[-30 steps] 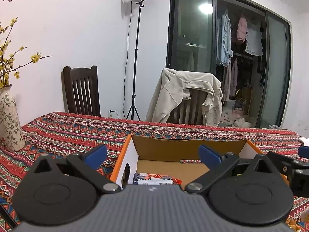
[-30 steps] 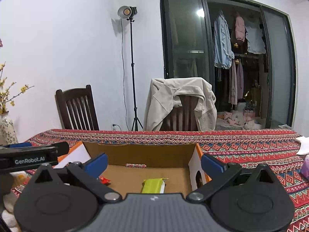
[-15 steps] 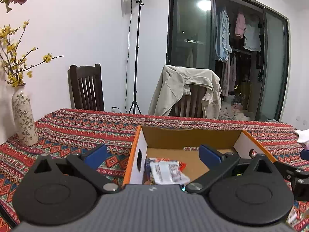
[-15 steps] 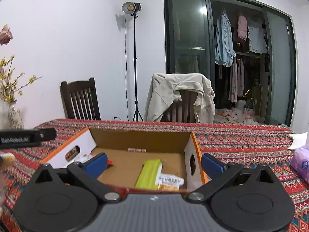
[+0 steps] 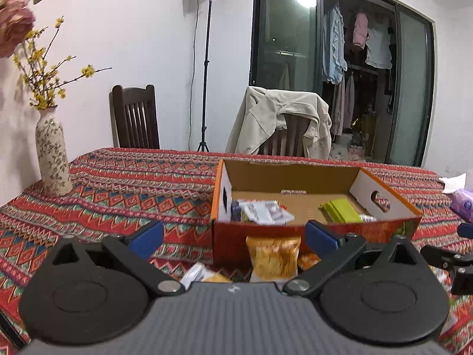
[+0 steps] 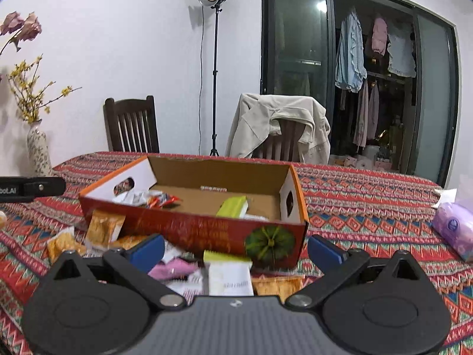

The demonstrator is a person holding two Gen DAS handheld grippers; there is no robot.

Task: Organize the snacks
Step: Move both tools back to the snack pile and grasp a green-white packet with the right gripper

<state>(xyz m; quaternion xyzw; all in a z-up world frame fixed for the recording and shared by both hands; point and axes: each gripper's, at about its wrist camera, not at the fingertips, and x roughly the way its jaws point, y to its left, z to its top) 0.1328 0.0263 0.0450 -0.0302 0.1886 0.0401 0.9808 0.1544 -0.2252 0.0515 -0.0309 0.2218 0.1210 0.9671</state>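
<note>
An open cardboard box (image 5: 384, 226) (image 6: 207, 233) with a red front stands on the patterned tablecloth. Inside lie a green packet (image 5: 341, 211) (image 6: 233, 206), white and red wrappers (image 5: 266, 211) (image 6: 147, 198) and a small bar (image 5: 293, 192) at the back. Loose snacks lie in front of the box: an orange bag (image 5: 273, 256) (image 6: 103, 227), a pink packet (image 6: 174, 267) and a white packet (image 6: 229, 278). My left gripper (image 5: 233, 236) is open and empty in front of the box. My right gripper (image 6: 235, 248) is open and empty above the loose snacks.
A flowered vase (image 5: 53, 159) (image 6: 38, 149) stands at the table's left. A purple tissue pack (image 6: 455, 229) (image 5: 462, 204) and white paper (image 5: 453, 182) lie at the right. Two chairs (image 5: 134, 118), one with a jacket (image 5: 280, 121), stand behind the table.
Both grippers have pulled back and up from over the box. The box front and the loose snacks before it have come into view. Both stay open.
</note>
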